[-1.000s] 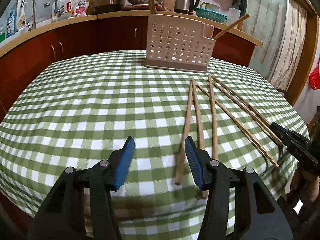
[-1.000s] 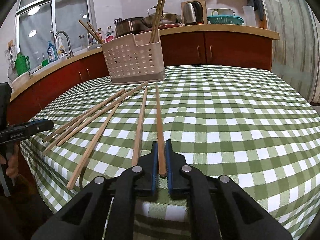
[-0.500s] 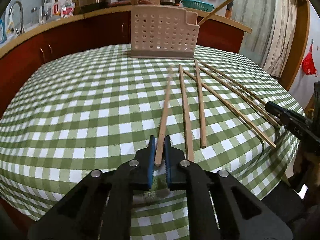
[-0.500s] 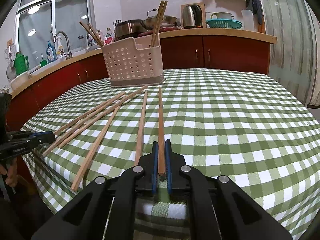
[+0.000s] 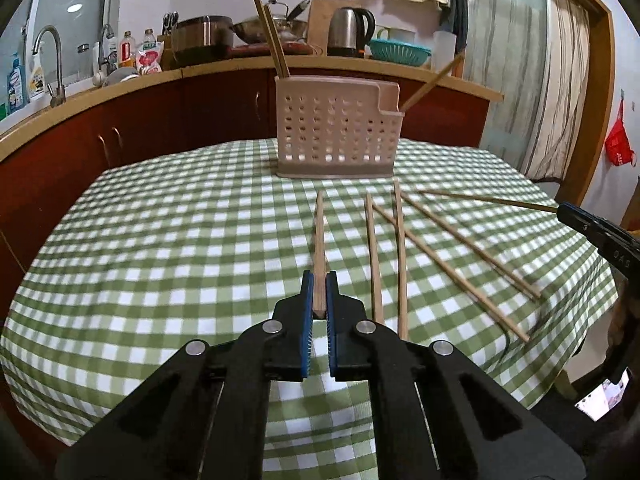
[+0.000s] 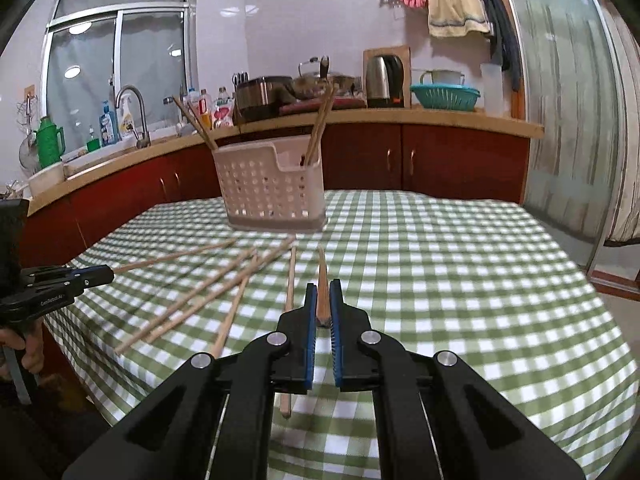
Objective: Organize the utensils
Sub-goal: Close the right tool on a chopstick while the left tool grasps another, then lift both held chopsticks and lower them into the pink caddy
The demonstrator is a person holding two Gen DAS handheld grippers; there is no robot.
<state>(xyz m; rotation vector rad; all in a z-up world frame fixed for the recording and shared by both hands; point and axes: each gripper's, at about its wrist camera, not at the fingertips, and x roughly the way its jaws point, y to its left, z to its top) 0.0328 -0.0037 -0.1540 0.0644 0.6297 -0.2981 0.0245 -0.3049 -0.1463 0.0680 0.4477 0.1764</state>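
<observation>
Right now my left gripper (image 5: 319,294) pinches one chopstick (image 5: 319,236) near its end, my right gripper (image 6: 323,302) another chopstick (image 6: 322,284); both point toward the basket (image 5: 336,132). Lettering unreadable.

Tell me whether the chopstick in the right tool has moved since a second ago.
Yes. The chopstick has lifted off the checked tablecloth, toward the basket.

— What colours do you see?
— My black grippers' blue pads (image 5: 307,312) clamp tan chopsticks (image 5: 319,240); green-and-white check tablecloth (image 5: 160,240).
— At twelve o'clock?
— A beige holed caddy (image 5: 336,132), red-brown cabinets (image 5: 160,120), teal basket (image 6: 445,97).
</observation>
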